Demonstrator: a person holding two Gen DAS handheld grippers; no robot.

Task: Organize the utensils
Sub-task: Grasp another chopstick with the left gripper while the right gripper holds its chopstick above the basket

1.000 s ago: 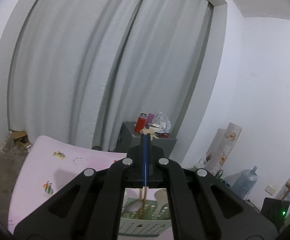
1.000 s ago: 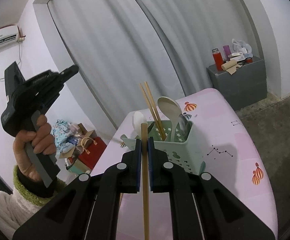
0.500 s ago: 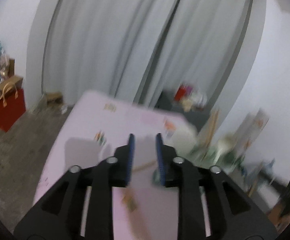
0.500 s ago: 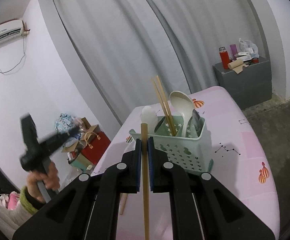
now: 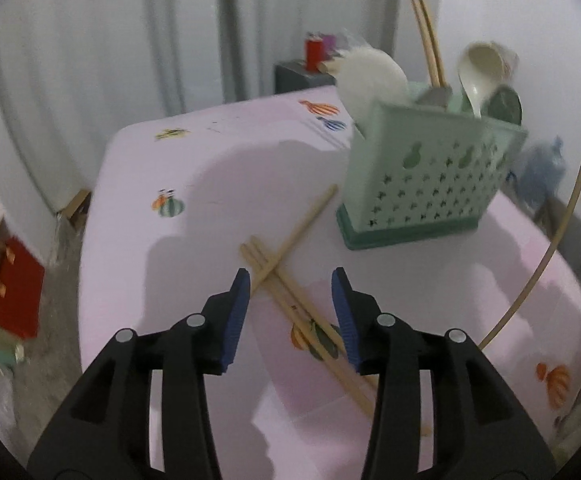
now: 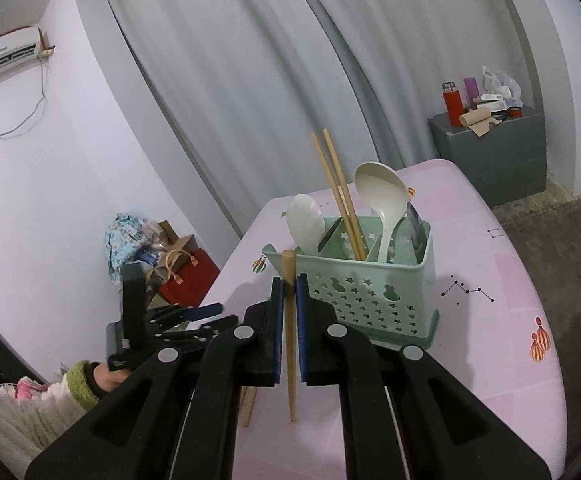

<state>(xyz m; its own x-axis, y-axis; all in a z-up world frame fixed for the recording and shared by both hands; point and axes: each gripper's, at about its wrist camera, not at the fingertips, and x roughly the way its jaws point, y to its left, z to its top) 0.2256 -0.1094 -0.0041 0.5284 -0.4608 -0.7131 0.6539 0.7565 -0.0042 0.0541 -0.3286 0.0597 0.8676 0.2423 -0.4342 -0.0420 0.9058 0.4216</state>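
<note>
– Pink table, lower centre: contents?
– Green caddy, upper right, near the right edge. Loose chopsticks, crossed, centre, just ahead of the wide-open left gripper; bare cloth to their left.
– Right gripper?
– Clamped on one upright chopstick, just left of the caddy.

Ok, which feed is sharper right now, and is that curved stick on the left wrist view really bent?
Right wrist view is sharp: the green perforated utensil caddy and the wooden chopstick clamped in the right gripper are crisp. Left wrist view is motion-blurred, and the curved stick near its edge is probably that chopstick, bowed by fisheye distortion.
</note>
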